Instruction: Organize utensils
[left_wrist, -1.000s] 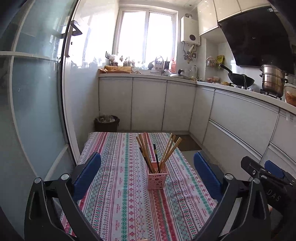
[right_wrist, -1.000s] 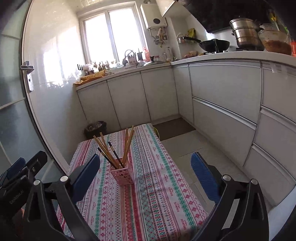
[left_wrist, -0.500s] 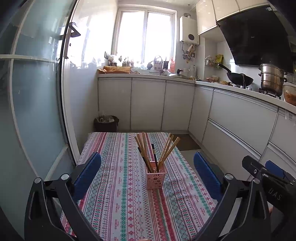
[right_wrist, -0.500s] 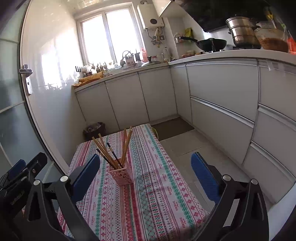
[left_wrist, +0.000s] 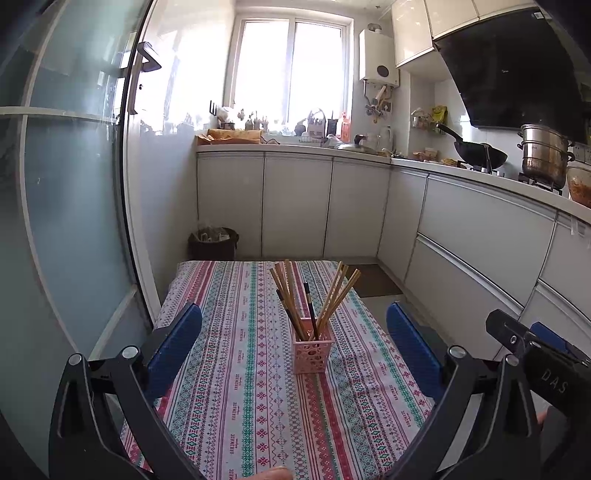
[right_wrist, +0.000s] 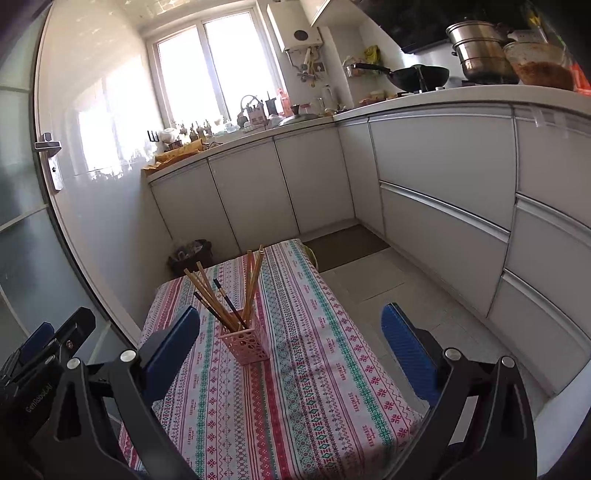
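The left gripper (left_wrist: 294, 338) hangs above the near end of a table covered with a striped patterned tablecloth (left_wrist: 236, 398), its two blue fingers (left_wrist: 176, 341) spread wide with nothing between them. Straight ahead of it, roughly centred between the fingers and a little beyond their tips, stands a small pink perforated basket (left_wrist: 311, 350) on the cloth. A bundle of chopsticks (left_wrist: 334, 295) stands upright in it, mostly pale wooden ones fanning out to both sides, with a couple of dark ones among them leaning left. The right gripper (right_wrist: 291, 338) is likewise wide open and empty, held over the same end of the table; from its camera the pink basket sits ahead and left of centre, near the inner side of its left finger but clear of it. The chopsticks splay above the rim, their tips pointing away from the claw. Each gripper shows at the edge of the other's view: the right one low on the right in the left wrist view, the left one low on the left in the right wrist view, well apart from the basket. Beyond the far end of the table, ahead of both claws, a dark waste bin (left_wrist: 212, 243) stands on the floor against white cabinets (left_wrist: 295, 206).
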